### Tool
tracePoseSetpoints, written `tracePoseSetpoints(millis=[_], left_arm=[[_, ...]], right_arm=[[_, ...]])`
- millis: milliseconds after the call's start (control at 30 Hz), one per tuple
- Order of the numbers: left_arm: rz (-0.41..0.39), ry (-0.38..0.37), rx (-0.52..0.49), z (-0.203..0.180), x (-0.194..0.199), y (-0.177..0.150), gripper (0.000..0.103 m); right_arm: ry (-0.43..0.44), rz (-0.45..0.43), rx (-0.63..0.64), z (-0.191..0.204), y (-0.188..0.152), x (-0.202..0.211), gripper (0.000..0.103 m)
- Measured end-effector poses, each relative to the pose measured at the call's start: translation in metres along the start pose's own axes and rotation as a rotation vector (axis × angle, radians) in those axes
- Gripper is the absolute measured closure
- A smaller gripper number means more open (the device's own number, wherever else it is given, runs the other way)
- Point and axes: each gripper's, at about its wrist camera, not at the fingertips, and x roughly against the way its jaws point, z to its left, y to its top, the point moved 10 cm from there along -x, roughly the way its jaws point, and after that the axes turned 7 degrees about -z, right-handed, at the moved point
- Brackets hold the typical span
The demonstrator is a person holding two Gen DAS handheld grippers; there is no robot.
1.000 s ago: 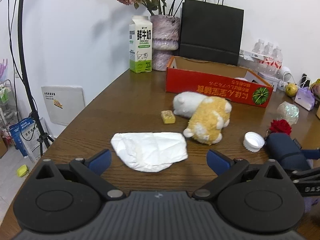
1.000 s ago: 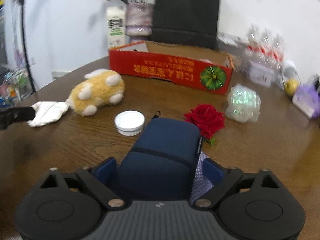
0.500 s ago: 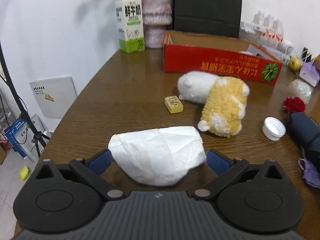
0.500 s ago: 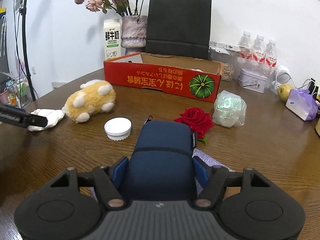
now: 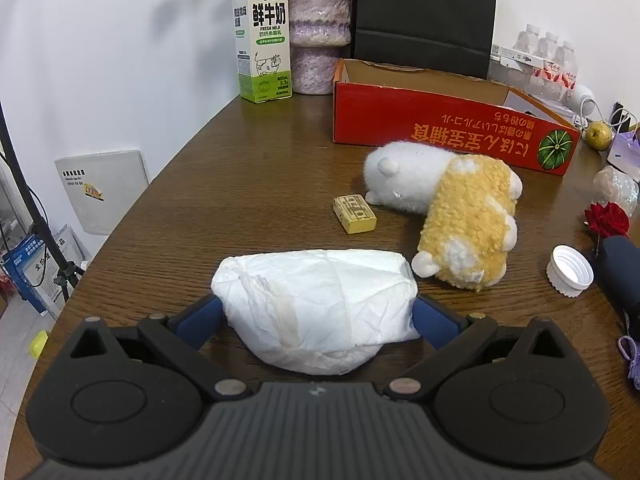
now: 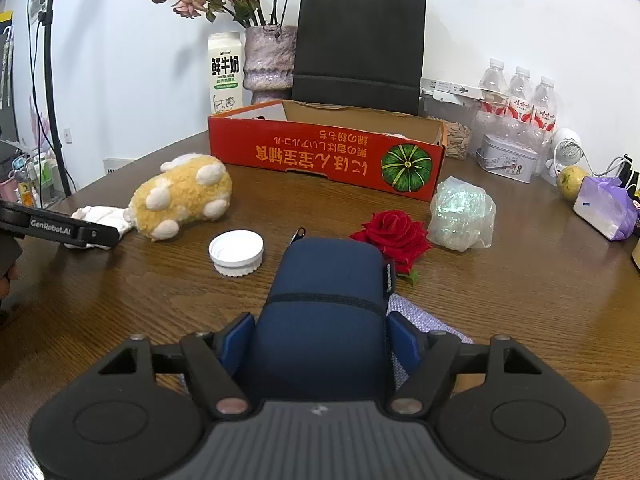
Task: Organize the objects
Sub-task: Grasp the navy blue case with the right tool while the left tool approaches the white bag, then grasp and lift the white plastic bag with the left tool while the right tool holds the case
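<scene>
Left wrist: plush toy, bottle cap

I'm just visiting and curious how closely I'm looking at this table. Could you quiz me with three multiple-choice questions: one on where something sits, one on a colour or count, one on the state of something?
1. Where is the white cap?
A. inside the red box
B. on the table between the yellow plush toy and the blue pouch
C. on top of the milk carton

2. What colour is the rose?
A. red
B. white
C. yellow

3. What is the red box like?
A. taped shut
B. crushed flat
C. open at the top

Answers: 1 B, it lies on the wood between the yellow plush toy and the blue pouch. 2 A, its petals are deep red. 3 C, its brown inside shows from above.
</scene>
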Motion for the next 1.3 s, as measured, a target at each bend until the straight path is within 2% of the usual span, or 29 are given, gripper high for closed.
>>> tracePoseSetpoints(millis=[67,167,233,267,333,400,500,733,900,1167,1300], left_arm=[[-0.007,-0.003,-0.001,-0.001,0.002,0.0,0.005],[-0.026,-0.014,-0.013,-0.008,0.008,-0.001,0.018],[-0.044,-0.024,-0.023,-0.014,0.015,-0.003,0.033],[-0.051,-0.026,-0.028,-0.016,0.018,-0.004,0.038],[-0.062,-0.039,-0.028,-0.022,0.025,-0.006,0.058],[-0.068,-0.042,-0.018,-0.024,0.03,-0.008,0.067],[-0.078,-0.045,0.004,-0.025,0.038,-0.012,0.074],[-0.147,-0.016,0.002,-0.028,0.066,-0.016,0.075],[-0.165,-0.011,-0.007,-0.031,0.078,-0.018,0.075],[-0.191,-0.054,-0.023,-0.05,0.092,-0.016,0.074],[-0.197,-0.076,-0.022,-0.057,0.094,-0.015,0.074]], right_arm=[[-0.001,0.0,0.0,0.0,0.0,0.0,0.032],[-0.002,0.0,0.002,0.0,0.0,0.0,0.032],[-0.002,-0.001,0.001,0.0,0.0,0.0,0.032],[-0.002,-0.001,0.001,0.001,0.0,0.001,0.032],[-0.001,0.0,0.001,0.0,0.0,0.0,0.032],[-0.001,0.0,0.0,0.0,0.0,0.0,0.032],[0.002,-0.001,-0.005,0.0,0.001,0.001,0.032],[0.009,-0.007,-0.018,-0.001,0.002,0.003,0.033],[0.007,-0.029,-0.02,-0.002,0.004,0.007,0.035],[0.007,-0.093,-0.017,0.002,0.009,0.02,0.038],[0.007,-0.066,-0.016,0.003,0.006,0.017,0.039]])
